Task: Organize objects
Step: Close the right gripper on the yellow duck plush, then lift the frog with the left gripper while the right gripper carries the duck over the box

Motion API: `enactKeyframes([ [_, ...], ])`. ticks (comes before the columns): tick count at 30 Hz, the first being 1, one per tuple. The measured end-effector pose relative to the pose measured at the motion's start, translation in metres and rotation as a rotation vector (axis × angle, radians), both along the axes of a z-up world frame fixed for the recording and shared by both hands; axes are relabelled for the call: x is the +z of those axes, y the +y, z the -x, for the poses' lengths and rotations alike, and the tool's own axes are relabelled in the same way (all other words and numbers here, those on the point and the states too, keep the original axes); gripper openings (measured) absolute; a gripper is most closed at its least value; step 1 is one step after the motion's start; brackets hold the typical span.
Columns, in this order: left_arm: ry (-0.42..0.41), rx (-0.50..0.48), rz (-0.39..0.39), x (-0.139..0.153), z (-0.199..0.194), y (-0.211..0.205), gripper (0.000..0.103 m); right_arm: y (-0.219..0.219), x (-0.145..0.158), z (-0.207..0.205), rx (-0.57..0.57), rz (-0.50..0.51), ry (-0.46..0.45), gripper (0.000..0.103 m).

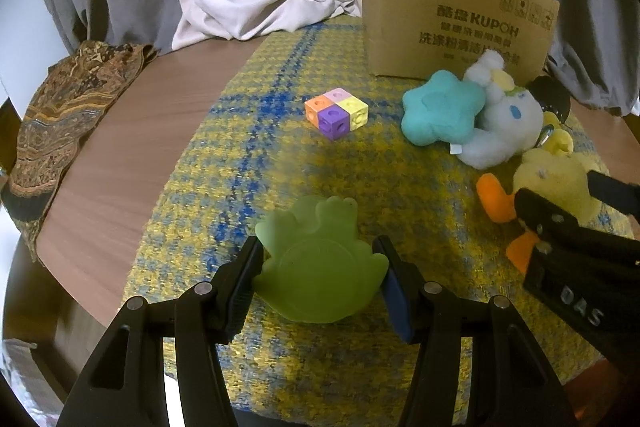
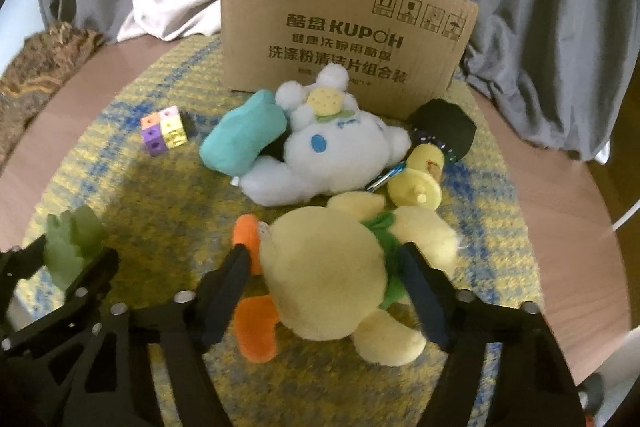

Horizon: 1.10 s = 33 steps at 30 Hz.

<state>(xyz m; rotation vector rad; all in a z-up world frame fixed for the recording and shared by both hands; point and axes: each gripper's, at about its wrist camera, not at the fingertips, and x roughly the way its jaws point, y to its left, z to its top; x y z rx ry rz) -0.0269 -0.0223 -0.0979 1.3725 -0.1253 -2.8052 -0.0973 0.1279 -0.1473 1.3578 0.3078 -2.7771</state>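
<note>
Green frog toy (image 1: 320,267) on the yellow-and-blue cloth (image 1: 280,155) between the left tongs (image 1: 320,283), pads touching its sides, yellow duck plush (image 2: 340,275) clasped by the right tongs (image 2: 328,291), white plush (image 2: 332,155), teal star (image 2: 244,139), coloured cube block (image 1: 336,111), cardboard box (image 2: 340,39) behind, on wooden tabletop (image 1: 132,147).

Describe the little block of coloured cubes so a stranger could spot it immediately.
Start at the cardboard box standing at the back of the yellow-and-blue woven cloth. In front of its left corner, apart from the plush pile, sits the cube cluster. It is the only hard, square-edged item: orange, pink, purple and yellow cubes joined together.
</note>
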Motion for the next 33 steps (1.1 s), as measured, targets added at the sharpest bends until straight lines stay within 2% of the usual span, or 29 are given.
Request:
enactKeyframes([
  [7, 0.002, -0.013, -0.007, 0.003, 0.000, 0.005, 0.056, 0.010, 0.008, 0.000, 0.010, 0.049, 0.016, 0.045],
  [10, 0.014, -0.017, -0.012, 0.009, -0.001, 0.007, 0.056, 0.013, 0.013, -0.001, 0.013, 0.077, 0.025, 0.042],
  [23, 0.071, -0.057, -0.038, 0.040, 0.000, 0.022, 0.056, 0.039, 0.051, -0.014, -0.001, 0.198, 0.097, 0.041],
  [33, 0.134, -0.081, -0.050, 0.072, 0.011, 0.029, 0.056, 0.044, 0.080, -0.014, -0.003, 0.222, 0.158, 0.041],
])
